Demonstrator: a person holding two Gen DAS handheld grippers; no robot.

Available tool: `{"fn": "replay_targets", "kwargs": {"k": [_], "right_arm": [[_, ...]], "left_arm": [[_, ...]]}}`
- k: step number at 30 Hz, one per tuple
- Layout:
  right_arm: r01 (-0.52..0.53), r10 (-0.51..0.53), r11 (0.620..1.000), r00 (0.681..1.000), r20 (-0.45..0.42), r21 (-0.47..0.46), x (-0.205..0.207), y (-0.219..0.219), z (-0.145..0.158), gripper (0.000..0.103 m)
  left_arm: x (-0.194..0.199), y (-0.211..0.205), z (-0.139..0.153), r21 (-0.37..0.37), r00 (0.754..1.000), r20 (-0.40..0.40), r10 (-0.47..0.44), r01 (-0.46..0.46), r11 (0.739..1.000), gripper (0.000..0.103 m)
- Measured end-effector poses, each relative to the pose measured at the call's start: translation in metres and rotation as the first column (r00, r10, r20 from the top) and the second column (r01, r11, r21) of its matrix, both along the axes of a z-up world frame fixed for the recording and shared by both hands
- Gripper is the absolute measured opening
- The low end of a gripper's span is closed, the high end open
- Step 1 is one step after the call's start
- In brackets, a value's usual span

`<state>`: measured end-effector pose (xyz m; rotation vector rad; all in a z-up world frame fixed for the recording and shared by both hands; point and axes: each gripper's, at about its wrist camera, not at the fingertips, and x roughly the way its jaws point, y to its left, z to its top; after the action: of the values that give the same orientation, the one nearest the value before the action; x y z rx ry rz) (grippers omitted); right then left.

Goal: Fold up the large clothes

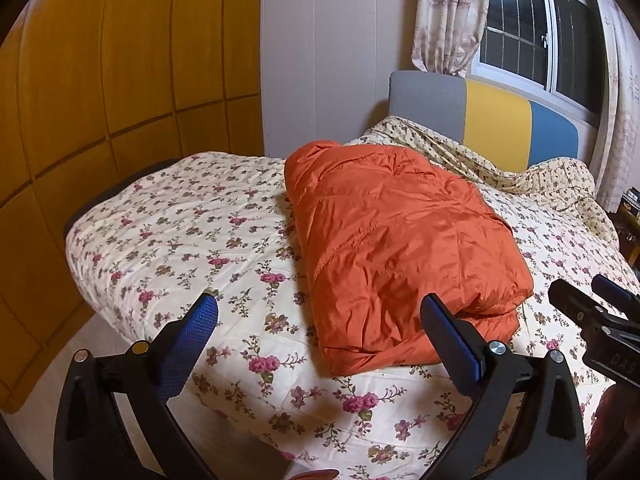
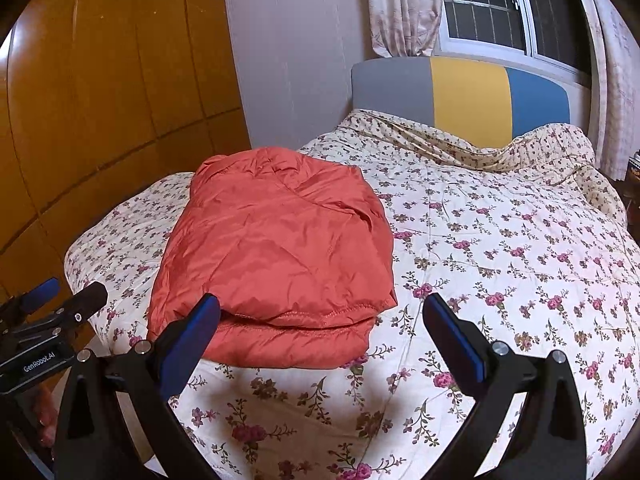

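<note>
the orange padded jacket (image 2: pixel 276 256) looks light, puffy and springy, with a slick shell that will likely slide between pads and puff back open. the best hold is probably the stitched hem edges at the near end, around 6 o'clock on the bundle, pinching both layers together. it lies folded into a thick rectangle on the floral bedspread (image 2: pixel 500 264), toward the bed's 9 o'clock side, creased and glossy; whether a sleeve is tucked inside is hard to tell. the left gripper (image 1: pixel 320 324) and right gripper (image 2: pixel 322 322) both hover spread wide, holding nothing, just short of the near edge.
</note>
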<state>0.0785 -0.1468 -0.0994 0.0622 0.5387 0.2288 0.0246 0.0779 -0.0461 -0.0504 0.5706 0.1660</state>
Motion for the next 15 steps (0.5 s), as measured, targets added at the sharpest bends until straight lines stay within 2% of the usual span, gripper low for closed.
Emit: {"fn": "replay_targets", "kwargs": {"k": [15], "right_arm": [[-0.014, 0.014, 1.000, 1.000, -0.002, 0.009, -0.0001, -0.0003, -0.0015, 0.101]], "left_arm": [[-0.0003, 0.0011, -0.0012, -0.007, 1.000, -0.006, 0.004, -0.004, 1.000, 0.100]]}}
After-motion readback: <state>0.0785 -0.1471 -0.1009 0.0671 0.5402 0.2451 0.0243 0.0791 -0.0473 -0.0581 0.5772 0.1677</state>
